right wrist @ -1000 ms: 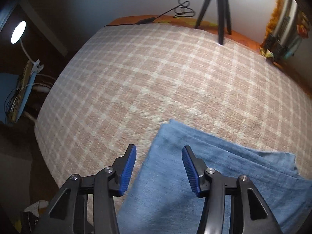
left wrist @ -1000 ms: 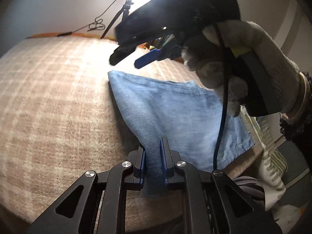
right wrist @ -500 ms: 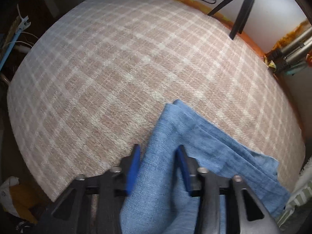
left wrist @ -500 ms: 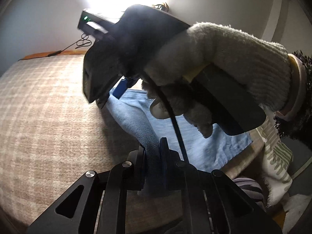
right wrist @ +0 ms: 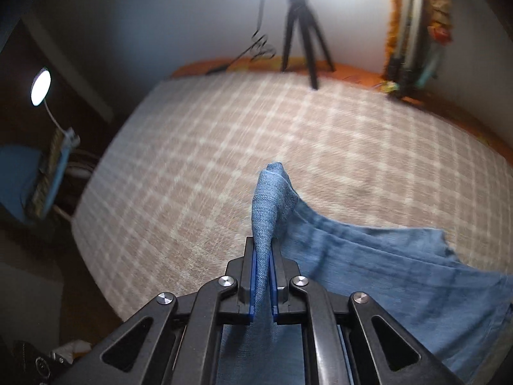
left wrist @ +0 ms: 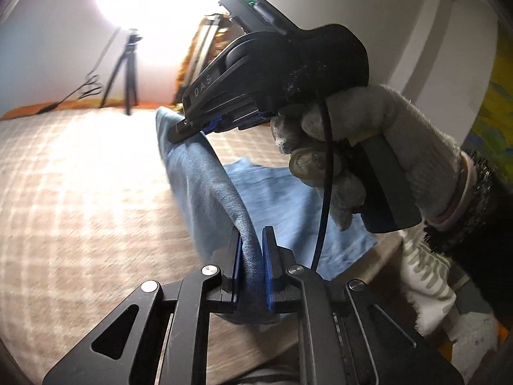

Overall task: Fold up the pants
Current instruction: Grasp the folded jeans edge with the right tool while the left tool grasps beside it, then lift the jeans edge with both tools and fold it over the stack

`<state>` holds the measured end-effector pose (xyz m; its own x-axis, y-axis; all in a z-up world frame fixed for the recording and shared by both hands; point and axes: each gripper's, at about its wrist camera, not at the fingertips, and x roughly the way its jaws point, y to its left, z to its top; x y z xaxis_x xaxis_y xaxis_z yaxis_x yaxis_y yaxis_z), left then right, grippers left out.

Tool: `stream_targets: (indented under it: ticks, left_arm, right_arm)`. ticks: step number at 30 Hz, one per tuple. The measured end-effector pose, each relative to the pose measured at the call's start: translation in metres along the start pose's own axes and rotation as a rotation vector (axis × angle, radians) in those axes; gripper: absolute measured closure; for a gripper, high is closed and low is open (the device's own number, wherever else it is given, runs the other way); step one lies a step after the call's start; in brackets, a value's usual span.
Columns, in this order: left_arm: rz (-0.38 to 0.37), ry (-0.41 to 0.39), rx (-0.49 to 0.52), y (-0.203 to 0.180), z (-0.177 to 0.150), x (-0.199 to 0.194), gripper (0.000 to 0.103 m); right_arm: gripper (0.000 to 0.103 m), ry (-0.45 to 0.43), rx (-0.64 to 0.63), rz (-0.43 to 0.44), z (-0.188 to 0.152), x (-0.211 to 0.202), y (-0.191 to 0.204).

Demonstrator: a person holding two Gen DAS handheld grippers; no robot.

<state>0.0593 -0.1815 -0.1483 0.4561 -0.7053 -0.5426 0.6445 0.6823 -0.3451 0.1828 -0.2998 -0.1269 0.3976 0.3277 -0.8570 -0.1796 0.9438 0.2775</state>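
The left gripper (left wrist: 251, 264) has black angular arms with triangular cut-outs, round silver screws at the joints and blue pads on its fingers. The right gripper (right wrist: 263, 284) is built the same; seen from the left wrist at about one o'clock, its black body bears the pale letters "DAS", two green lights and a thin black cable. The right hand (left wrist: 362, 147) wears a fuzzy grey-white knit glove, with a dark fuzzy sleeve at the wrist.

One pants (right wrist: 368, 266), two grippers (left wrist: 251, 264) (right wrist: 263, 280), one tripod (right wrist: 303, 25), one bed (right wrist: 198, 147)
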Motion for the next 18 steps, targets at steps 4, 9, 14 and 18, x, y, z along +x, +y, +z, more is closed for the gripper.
stream_targets:
  ticks: [4,9,14,18]
  left_arm:
    - [-0.049,0.015,0.026,-0.020,0.011,0.013,0.093]
    - [-0.101,0.032,0.083,-0.044,0.028,0.026,0.093]
    - [-0.145,0.041,0.114,-0.072,0.034,0.045,0.093]
    - [-0.173,0.059,0.134,-0.093,0.035,0.066,0.093]
  right_arm:
    - [0.099,-0.053,0.049,0.014,-0.002,-0.028,-0.030]
    - [0.099,-0.105,0.090,0.022,-0.008,-0.056,-0.063]
    - [0.100,-0.148,0.135,0.011,-0.017,-0.080,-0.103]
    - [0.100,-0.172,0.175,-0.001,-0.029,-0.096,-0.134]
